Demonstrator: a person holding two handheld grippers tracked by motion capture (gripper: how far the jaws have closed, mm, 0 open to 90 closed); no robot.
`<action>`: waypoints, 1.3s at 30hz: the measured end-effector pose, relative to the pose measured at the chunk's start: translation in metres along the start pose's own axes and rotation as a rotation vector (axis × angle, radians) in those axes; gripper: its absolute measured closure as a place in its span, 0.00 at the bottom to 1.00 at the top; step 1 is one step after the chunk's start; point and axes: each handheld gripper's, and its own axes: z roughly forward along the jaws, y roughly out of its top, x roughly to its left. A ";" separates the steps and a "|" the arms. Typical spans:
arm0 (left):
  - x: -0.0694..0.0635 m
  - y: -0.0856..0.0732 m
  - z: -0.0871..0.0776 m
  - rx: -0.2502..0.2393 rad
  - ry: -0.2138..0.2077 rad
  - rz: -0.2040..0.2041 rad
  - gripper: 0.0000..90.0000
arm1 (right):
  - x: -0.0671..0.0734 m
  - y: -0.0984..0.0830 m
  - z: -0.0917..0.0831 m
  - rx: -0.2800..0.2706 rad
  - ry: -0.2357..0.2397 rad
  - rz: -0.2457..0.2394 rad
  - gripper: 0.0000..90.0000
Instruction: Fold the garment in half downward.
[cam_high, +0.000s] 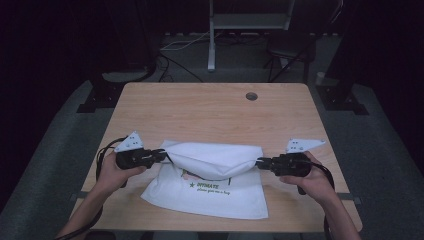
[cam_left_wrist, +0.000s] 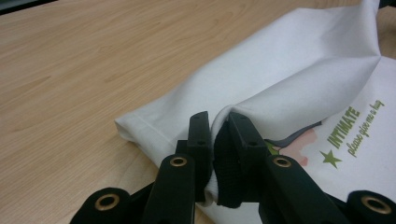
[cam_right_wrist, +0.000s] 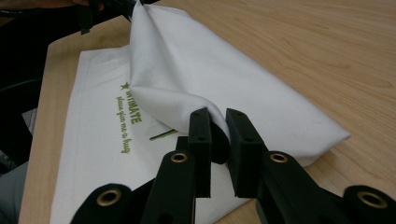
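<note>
Folding white cloth (cam_high: 215, 172) on wooden table (cam_high: 210, 110) — left gripper (cam_high: 161, 155) and right gripper (cam_high: 261, 162) each clamped on opposite ends of raised edge, keeping fold taut, straight over printed lower half.

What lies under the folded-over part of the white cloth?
Under the fold of the white cloth lies its own lower layer, with green lettering showing below the fold. A coloured picture pokes out partly; the rest is covered.

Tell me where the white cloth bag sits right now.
In the high view the white cloth bag lies on the table's near half, centred, its top fold pinched between the left tool and right tool.
</note>
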 end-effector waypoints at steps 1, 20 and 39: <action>-0.001 0.000 -0.001 0.000 0.002 0.002 0.89 | 0.001 0.000 0.000 -0.002 0.002 -0.002 0.90; -0.021 -0.012 -0.014 0.023 -0.020 0.053 0.88 | 0.018 -0.009 -0.008 0.014 0.018 -0.033 0.91; -0.031 -0.020 -0.020 0.023 -0.029 0.059 0.88 | 0.030 -0.015 -0.012 0.018 0.032 -0.057 0.90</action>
